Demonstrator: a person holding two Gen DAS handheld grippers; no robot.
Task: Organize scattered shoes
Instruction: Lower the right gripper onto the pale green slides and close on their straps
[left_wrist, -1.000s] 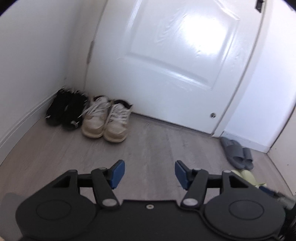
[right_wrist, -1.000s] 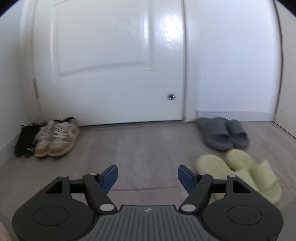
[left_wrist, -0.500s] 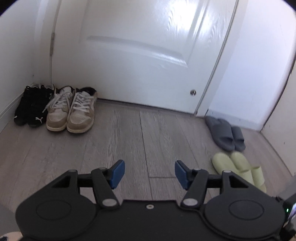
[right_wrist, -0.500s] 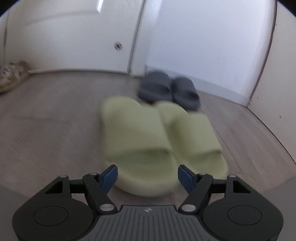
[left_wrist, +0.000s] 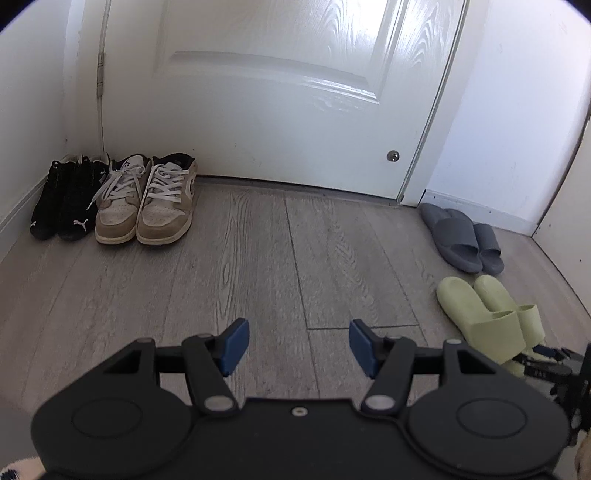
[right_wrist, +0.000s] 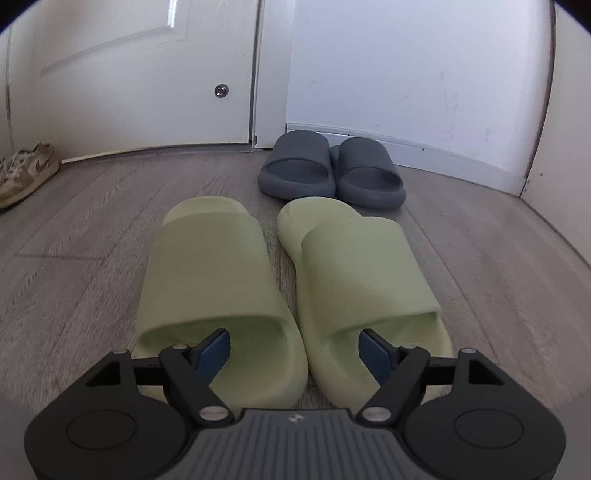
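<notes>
Shoes on grey plank floor (left_wrist: 258, 258) before white door (left_wrist: 280, 92): beige sneakers (left_wrist: 144, 206) beside black sneakers (left_wrist: 61, 203) at the left corner; green slides (right_wrist: 288, 288) side by side, just behind grey slides (right_wrist: 328, 170); right gripper (right_wrist: 293, 349) jaws apart, one pad inside each green slide's heel opening; left gripper (left_wrist: 297, 343) jaws apart, empty, over bare floor.

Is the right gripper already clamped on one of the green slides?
No, the right gripper stands open over the heels of the green slides, with its pads pressing on neither.
</notes>
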